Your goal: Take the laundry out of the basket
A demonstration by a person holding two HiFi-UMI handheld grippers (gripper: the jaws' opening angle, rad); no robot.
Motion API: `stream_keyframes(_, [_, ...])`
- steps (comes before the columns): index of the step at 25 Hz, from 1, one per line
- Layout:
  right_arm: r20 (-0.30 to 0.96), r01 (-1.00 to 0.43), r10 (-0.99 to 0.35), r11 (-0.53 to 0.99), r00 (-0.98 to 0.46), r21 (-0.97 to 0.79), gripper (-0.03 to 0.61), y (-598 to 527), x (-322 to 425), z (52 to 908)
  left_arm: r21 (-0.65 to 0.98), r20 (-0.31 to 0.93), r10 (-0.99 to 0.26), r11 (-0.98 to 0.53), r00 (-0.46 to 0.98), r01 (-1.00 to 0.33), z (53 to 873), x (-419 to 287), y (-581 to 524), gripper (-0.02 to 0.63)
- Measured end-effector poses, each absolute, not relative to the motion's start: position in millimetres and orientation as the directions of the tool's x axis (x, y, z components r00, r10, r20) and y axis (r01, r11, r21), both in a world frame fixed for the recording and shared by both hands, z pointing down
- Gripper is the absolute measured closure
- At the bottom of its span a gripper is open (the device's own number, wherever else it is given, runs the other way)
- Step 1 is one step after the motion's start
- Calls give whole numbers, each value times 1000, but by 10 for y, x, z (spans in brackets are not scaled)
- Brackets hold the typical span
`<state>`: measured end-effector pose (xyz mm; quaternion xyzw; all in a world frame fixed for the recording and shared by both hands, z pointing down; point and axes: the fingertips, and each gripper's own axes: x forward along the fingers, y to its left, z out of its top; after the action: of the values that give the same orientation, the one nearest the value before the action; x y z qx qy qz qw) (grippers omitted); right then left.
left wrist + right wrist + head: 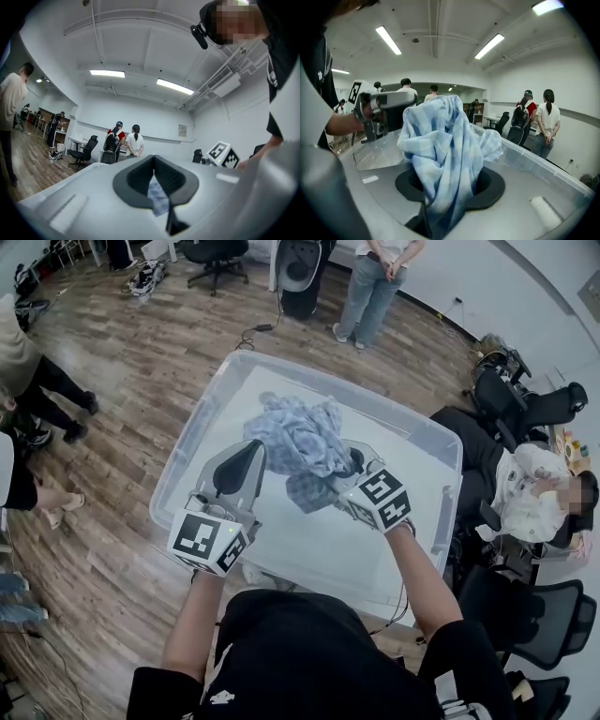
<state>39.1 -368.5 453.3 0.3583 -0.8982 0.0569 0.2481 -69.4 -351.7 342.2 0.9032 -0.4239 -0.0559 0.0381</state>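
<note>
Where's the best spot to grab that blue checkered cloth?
Probably a thick bunched fold, taken from the side, as the right gripper has it: the cloth is crumpled, with no flat edge showing. The left gripper pinches only a thin corner, which could slip.

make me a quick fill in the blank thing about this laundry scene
1. The checked cloth is white and ___.
2. Of the left claw and the right claw, the ___ one holds the bigger bunch of it.
3. The clear bin under the cloth stands on a ___ floor.
Missing words: blue; right; wooden.
</note>
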Motion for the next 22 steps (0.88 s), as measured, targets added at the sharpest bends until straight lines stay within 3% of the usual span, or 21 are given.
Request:
stream_keyframes(14, [222, -707, -692, 707, -687, 18, 403, -3092, 731, 3704, 96, -59, -765, -644, 641, -759, 3318, -5, -3101, 605])
stream_keyframes(22, [167, -693, -679, 720, -715, -35, 402, -2824, 1006, 3623, 95, -60, -790, -612, 610, -785, 3304, 321, -2868, 606])
